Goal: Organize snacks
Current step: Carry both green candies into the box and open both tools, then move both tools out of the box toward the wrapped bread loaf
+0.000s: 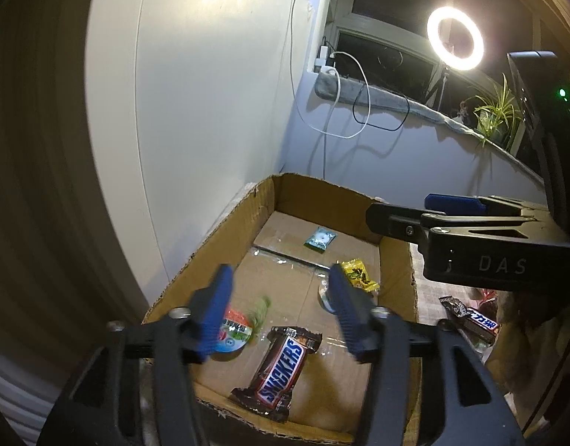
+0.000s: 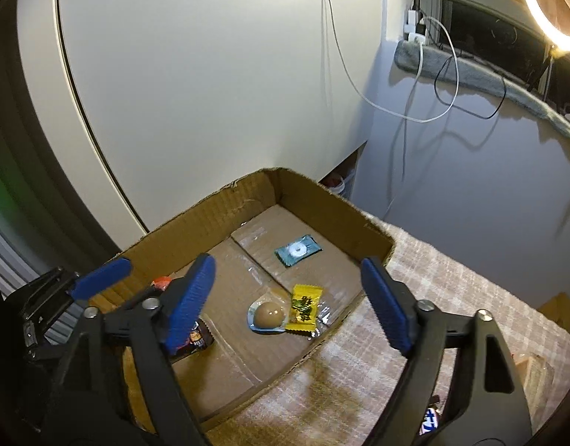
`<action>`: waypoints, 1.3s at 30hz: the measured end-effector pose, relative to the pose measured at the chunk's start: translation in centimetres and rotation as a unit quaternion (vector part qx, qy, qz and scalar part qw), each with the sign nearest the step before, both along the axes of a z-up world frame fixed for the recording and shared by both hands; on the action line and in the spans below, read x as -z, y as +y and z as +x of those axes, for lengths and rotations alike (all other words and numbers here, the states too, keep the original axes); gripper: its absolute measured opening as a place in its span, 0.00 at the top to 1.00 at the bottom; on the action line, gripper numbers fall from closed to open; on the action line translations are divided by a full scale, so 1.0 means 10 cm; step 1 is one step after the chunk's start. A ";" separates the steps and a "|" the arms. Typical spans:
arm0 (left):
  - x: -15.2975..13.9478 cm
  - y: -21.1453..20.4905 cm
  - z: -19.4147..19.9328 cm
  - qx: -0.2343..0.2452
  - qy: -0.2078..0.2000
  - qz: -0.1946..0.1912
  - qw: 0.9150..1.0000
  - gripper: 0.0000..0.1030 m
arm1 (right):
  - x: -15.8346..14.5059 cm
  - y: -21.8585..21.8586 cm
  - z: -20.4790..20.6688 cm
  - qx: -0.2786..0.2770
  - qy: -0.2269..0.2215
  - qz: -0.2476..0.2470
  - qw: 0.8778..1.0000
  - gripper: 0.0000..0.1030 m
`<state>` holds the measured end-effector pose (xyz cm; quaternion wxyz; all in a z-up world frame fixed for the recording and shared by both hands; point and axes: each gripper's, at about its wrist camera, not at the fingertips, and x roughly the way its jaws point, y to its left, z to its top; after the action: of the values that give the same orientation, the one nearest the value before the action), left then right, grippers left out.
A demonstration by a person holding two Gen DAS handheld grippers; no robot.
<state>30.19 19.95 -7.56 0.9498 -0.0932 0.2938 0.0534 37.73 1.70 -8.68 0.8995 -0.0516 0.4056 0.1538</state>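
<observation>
Left wrist view shows my left gripper (image 1: 281,308) parted and empty above the Snickers bar (image 1: 281,368) lying in the cardboard box (image 1: 270,200). My right gripper (image 2: 288,297) gapes wide, holding nothing, over the yellow candy (image 2: 303,308) in that box.

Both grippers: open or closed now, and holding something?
Left gripper: jaws open, holding nothing.
Right gripper: jaws wide open, holding nothing.

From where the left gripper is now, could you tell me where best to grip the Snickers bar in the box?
Probably across the Snickers bar's narrow middle, coming from above: it lies flat on the cardboard box floor, clear of other snacks.
</observation>
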 end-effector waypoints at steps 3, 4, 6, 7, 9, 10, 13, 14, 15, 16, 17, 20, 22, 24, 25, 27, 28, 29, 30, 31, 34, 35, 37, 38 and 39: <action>-0.02 -0.02 -0.01 -0.002 -0.007 0.008 1.000 0.33 | -0.04 0.00 -0.01 0.003 -0.007 -0.003 1.000 0.09; -0.02 -0.02 0.00 -0.002 -0.007 0.009 1.000 0.31 | -0.05 -0.01 -0.01 0.004 -0.009 -0.003 1.000 0.08; -0.02 -0.02 0.00 -0.003 -0.008 0.009 1.000 0.27 | -0.06 -0.01 -0.01 0.005 -0.009 -0.003 1.000 0.08; -0.02 -0.02 0.00 -0.003 -0.008 0.009 1.000 0.26 | -0.06 -0.01 -0.01 0.006 -0.008 -0.004 1.000 0.08; -0.02 -0.03 0.01 -0.002 -0.008 0.011 1.000 0.25 | -0.06 -0.02 0.00 0.007 -0.007 -0.006 1.000 0.08; -0.02 -0.04 0.01 -0.002 -0.007 0.011 1.000 0.25 | -0.06 -0.02 -0.01 0.007 -0.007 -0.006 1.000 0.08; -0.03 -0.06 0.02 0.001 -0.007 0.013 1.000 0.25 | -0.07 -0.04 -0.04 0.008 -0.008 -0.007 1.000 0.08; -0.03 -0.07 0.02 0.010 -0.010 0.015 1.000 0.25 | -0.08 -0.05 -0.05 0.008 -0.009 -0.006 1.000 0.08; -0.04 -0.08 0.02 0.011 -0.010 0.015 1.000 0.25 | -0.09 -0.06 -0.05 0.009 -0.010 -0.006 1.000 0.08; -0.05 -0.10 0.02 0.013 -0.011 0.016 1.000 0.25 | -0.10 -0.07 -0.07 0.009 -0.012 -0.006 1.000 0.08; -0.05 -0.12 0.02 0.014 -0.012 0.017 1.000 0.25 | -0.11 -0.08 -0.08 0.010 -0.013 -0.006 1.000 0.08; -0.07 -0.17 0.03 0.019 -0.013 0.018 1.000 0.25 | -0.16 -0.13 -0.12 0.012 -0.018 -0.009 1.000 0.08; -0.08 -0.22 0.04 0.024 -0.013 0.018 0.999 0.25 | -0.18 -0.19 -0.14 0.016 -0.020 -0.009 1.000 0.08; -0.09 -0.26 0.04 0.027 -0.015 0.020 0.999 0.25 | -0.21 -0.26 -0.16 0.021 -0.020 -0.007 1.000 0.08; -0.10 -0.30 0.05 0.030 -0.015 0.020 0.999 0.25 | -0.22 -0.29 -0.17 0.024 -0.021 -0.007 0.999 0.08; -0.11 -0.34 0.06 0.035 -0.016 0.020 0.999 0.25 | -0.24 -0.37 -0.19 0.030 -0.022 -0.007 0.999 0.08; -0.11 -0.38 0.07 0.038 -0.017 0.021 0.999 0.25 | -0.26 -0.41 -0.21 0.032 -0.023 -0.006 0.999 0.08; -0.12 -0.41 0.08 0.041 -0.017 0.021 0.999 0.25 | -0.27 -0.45 -0.22 0.035 -0.024 -0.006 0.999 0.08; -0.13 -0.43 0.08 0.043 -0.018 0.021 0.999 0.25 | -0.28 -0.50 -0.24 0.038 -0.025 -0.007 0.999 0.08; -0.13 -0.47 0.09 0.047 -0.018 0.020 0.999 0.25 | -0.29 -0.55 -0.26 0.042 -0.026 -0.006 0.999 0.08; -0.15 -0.56 0.12 0.055 -0.018 0.018 0.998 0.25 | -0.31 -0.69 -0.30 0.054 -0.026 -0.006 0.998 0.08; -0.16 -0.59 0.12 0.059 -0.019 0.017 0.998 0.25 | -0.32 -0.75 -0.32 0.058 -0.026 -0.006 0.998 0.08; -0.17 -0.69 0.13 0.067 -0.021 0.019 0.997 0.25 | -0.33 -0.87 -0.36 0.068 -0.024 -0.002 0.997 0.08; -0.18 -0.75 0.14 0.073 -0.022 0.021 0.997 0.25 | -0.34 -0.93 -0.38 0.071 -0.024 -0.001 0.997 0.08; -0.18 -0.78 0.14 0.076 -0.022 0.021 0.997 0.25 | -0.35 -0.99 -0.40 0.076 -0.025 -0.001 0.997 0.08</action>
<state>31.58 12.14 -5.72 0.9591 -0.0517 0.2779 -0.0147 33.73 -8.16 -5.22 0.9184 -0.0254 0.3861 0.0830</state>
